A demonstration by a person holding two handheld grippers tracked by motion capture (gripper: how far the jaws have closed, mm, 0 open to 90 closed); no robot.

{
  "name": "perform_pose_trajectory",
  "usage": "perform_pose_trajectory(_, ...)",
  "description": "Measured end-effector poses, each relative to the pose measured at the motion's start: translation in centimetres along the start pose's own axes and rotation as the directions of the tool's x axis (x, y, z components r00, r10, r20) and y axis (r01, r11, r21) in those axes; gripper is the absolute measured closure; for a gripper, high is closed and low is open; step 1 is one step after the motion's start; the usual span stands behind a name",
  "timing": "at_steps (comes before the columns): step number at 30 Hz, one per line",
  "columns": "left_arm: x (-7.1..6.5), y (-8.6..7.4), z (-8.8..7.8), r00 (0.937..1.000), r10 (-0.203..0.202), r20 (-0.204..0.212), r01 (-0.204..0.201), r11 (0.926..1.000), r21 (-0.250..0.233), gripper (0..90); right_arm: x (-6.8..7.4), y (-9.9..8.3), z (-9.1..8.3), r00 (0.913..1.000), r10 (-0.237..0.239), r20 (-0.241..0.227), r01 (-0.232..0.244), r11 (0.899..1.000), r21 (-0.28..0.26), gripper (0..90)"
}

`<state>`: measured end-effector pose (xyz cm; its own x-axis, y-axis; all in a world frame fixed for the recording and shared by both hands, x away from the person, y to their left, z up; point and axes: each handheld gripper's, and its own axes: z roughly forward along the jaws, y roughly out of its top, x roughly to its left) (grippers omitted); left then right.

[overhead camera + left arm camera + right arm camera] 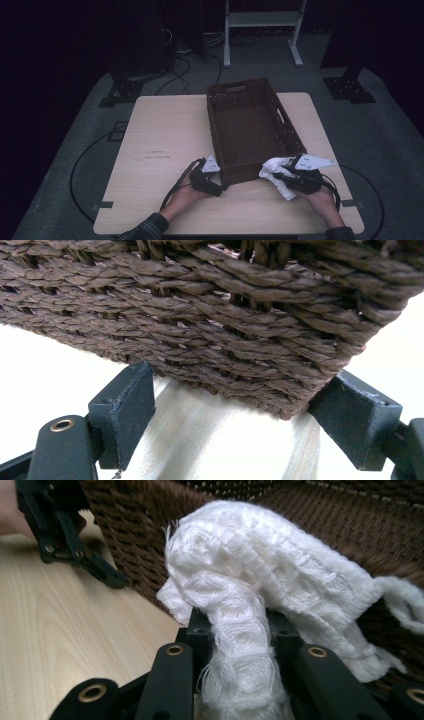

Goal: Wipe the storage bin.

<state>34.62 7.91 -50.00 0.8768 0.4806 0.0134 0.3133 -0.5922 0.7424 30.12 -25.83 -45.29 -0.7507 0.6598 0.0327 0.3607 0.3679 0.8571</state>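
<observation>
A brown woven basket stands on the pale wooden table, its long side running away from me. My left gripper is at the basket's near left corner. In the left gripper view the jaws of the left gripper stand wide, one on each side of that basket corner, and their tips touch the weave. My right gripper is at the near right corner, shut on a white knitted cloth. The cloth is bunched over the right gripper and hides its tips, up against the basket wall.
The other gripper lies low on the table beside the basket. A white metal frame and cables are on the dark floor beyond the table. Bare tabletop lies left of the basket.
</observation>
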Motion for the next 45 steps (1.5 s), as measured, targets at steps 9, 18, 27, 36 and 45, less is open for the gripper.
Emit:
perform_pose_trajectory(9,0.0,0.0,0.0,1.0,0.0,0.0,0.0,1.0,0.0,18.6,0.2,-0.9,2.2,0.9998,-0.012,-0.016,0.013,0.997,0.081,70.0)
perform_pose_trajectory(18,0.0,0.0,0.0,1.0,0.0,0.0,0.0,1.0,-0.001,18.9,0.1,-1.3,3.2,0.9994,-0.013,-0.032,0.017,0.992,0.122,70.1)
perform_pose_trajectory(27,0.0,0.0,0.0,1.0,0.0,0.0,0.0,1.0,-0.001,18.9,0.3,-1.8,4.1,0.9989,-0.018,-0.044,0.026,0.984,0.175,70.0)
perform_pose_trajectory(36,0.0,0.0,0.0,1.0,0.0,0.001,0.0,1.0,-0.001,18.9,0.9,-0.7,2.8,0.9988,-0.029,-0.039,0.033,0.994,0.101,70.0)
perform_pose_trajectory(45,0.0,0.0,0.0,1.0,0.001,0.0,-0.001,1.0,0.0,18.9,1.5,1.0,1.2,0.9975,-0.067,-0.022,0.068,0.997,0.03,70.0)
